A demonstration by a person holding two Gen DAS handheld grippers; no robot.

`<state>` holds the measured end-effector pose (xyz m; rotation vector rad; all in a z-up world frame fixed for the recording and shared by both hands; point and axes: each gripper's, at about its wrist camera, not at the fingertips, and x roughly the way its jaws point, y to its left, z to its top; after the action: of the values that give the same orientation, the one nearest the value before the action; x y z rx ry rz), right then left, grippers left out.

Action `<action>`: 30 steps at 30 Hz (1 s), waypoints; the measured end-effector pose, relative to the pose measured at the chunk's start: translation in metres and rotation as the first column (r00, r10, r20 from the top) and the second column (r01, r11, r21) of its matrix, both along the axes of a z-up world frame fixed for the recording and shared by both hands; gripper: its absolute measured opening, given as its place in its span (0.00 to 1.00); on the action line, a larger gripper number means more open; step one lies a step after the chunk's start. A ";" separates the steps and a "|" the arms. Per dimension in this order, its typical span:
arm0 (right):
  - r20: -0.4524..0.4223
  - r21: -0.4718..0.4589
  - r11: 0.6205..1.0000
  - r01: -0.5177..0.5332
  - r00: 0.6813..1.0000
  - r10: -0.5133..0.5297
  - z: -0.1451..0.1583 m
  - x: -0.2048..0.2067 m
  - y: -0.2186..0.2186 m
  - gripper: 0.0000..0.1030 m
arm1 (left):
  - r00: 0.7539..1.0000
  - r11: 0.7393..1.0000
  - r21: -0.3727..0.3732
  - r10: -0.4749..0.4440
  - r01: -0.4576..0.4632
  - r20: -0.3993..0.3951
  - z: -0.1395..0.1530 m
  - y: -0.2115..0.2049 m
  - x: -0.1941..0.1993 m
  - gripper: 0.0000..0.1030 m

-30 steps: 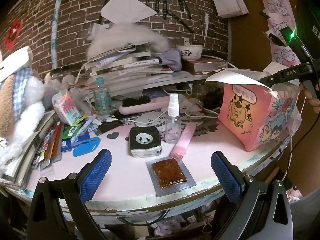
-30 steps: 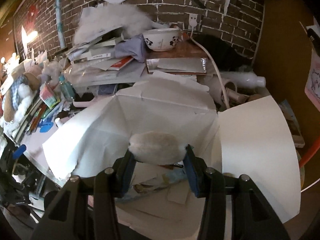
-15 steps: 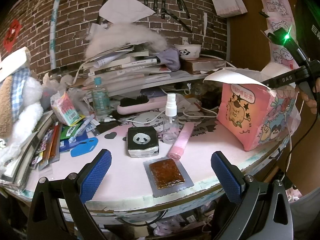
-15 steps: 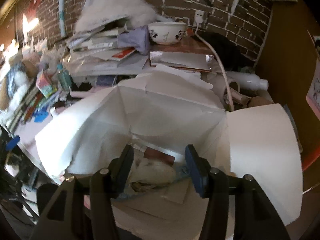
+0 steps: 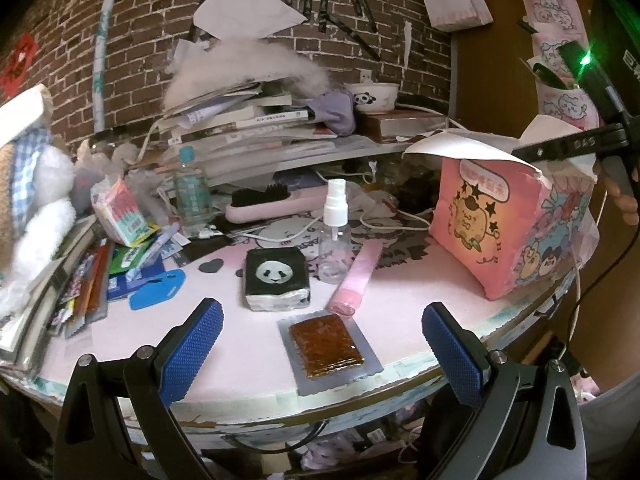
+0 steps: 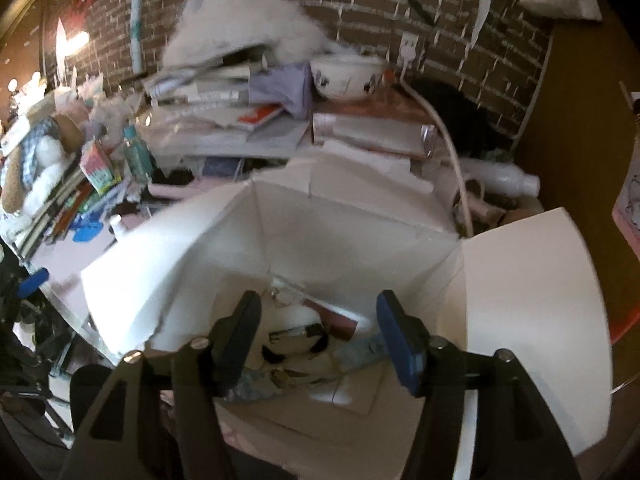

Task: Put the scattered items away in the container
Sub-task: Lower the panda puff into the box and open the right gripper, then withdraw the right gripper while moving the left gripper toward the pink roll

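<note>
My right gripper (image 6: 318, 334) hangs over the open box (image 6: 520, 300), pointing down into it. Its jaws are opening and nothing is pinched between them. Just below them, at the bottom of the box, lies a white fluffy thing (image 6: 298, 316) with a few other small things I cannot make out, because that picture is blurry. The white flaps of the box spread out to both sides of the gripper. My left gripper (image 5: 320, 344) has its blue jaws wide apart and holds nothing. It hangs at the near edge of the pink surface (image 5: 420, 300). Right in front of it, between the jaws, lies a flat silver packet (image 5: 326, 346) with brown stuff inside. A little farther ahead sits a black pack with a panda face (image 5: 276, 278). Just to the right of the pack lies a pink tube (image 5: 356, 280), and a small clear spray bottle (image 5: 335, 236) stands right behind the tube. Far to the right of this gripper stands the box (image 5: 492, 224), pink with cartoon pictures on its side, and my other gripper (image 5: 576, 142) is above it with a hand (image 5: 624, 204) on it. To the left lie a blue flat thing (image 5: 158, 290) and a messy pile of packets and books.
</note>
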<state>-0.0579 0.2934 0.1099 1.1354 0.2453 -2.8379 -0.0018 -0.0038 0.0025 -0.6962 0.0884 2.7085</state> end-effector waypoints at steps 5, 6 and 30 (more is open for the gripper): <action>-0.151 -0.019 0.999 -0.026 0.988 0.023 0.018 0.032 -0.002 0.74 | 0.999 0.999 -0.002 -0.035 0.035 0.001 -0.004 0.008 -0.007 0.97; -0.188 -0.019 0.999 -0.034 0.982 0.030 0.021 0.040 -0.004 0.77 | 0.999 0.999 -0.003 -0.041 0.041 0.003 -0.005 0.009 -0.009 0.97; -0.490 0.068 0.960 -0.270 0.829 0.268 -0.004 0.147 -0.058 0.85 | 0.974 0.975 -0.012 -0.221 0.222 0.054 -0.027 0.039 -0.048 0.55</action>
<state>0.0888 0.2354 0.1057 0.3042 0.3924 -2.8047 -0.0503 0.0352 -0.0245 -0.7168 0.1670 2.4781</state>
